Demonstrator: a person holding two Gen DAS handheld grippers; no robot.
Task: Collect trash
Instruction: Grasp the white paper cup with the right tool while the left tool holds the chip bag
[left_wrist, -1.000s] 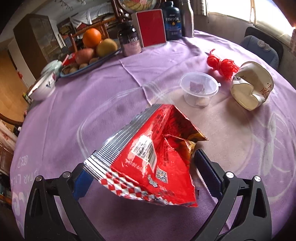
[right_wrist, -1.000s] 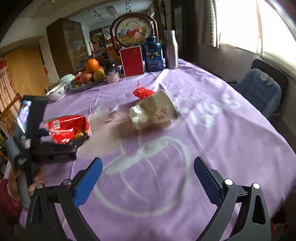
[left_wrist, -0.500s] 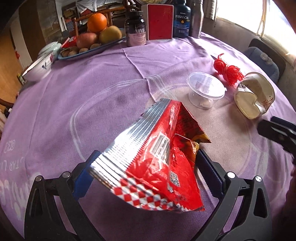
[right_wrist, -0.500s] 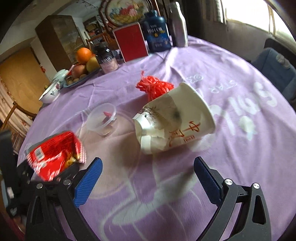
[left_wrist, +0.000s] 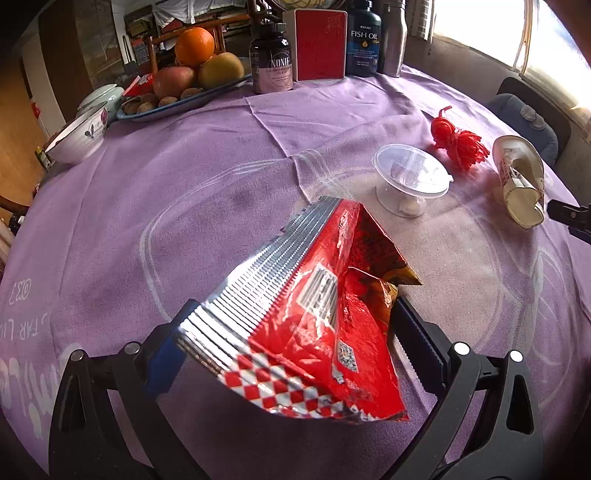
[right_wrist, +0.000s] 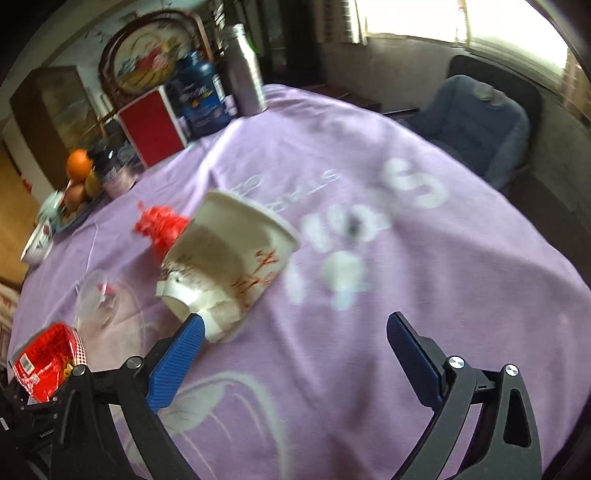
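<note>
Red foil hides most of our left gripper (left_wrist: 288, 332): its jaws are clamped on the snack bag (left_wrist: 314, 325), held above the purple cloth of the counter (left_wrist: 147, 192). Our right gripper (right_wrist: 295, 343), jaws wide apart, sits just beside the crushed paper cup (right_wrist: 229, 266) lying on its side; that view is blurred. The clear lidded cup (left_wrist: 410, 177) and red mesh (left_wrist: 458, 144) lie nearby. Windows glare behind.

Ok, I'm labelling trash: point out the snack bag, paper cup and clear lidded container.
snack bag (left_wrist: 317, 325): left wrist view, red printed face.
paper cup (right_wrist: 229, 266): right wrist view, side wall.
clear lidded container (left_wrist: 412, 171): left wrist view, lid.
</note>
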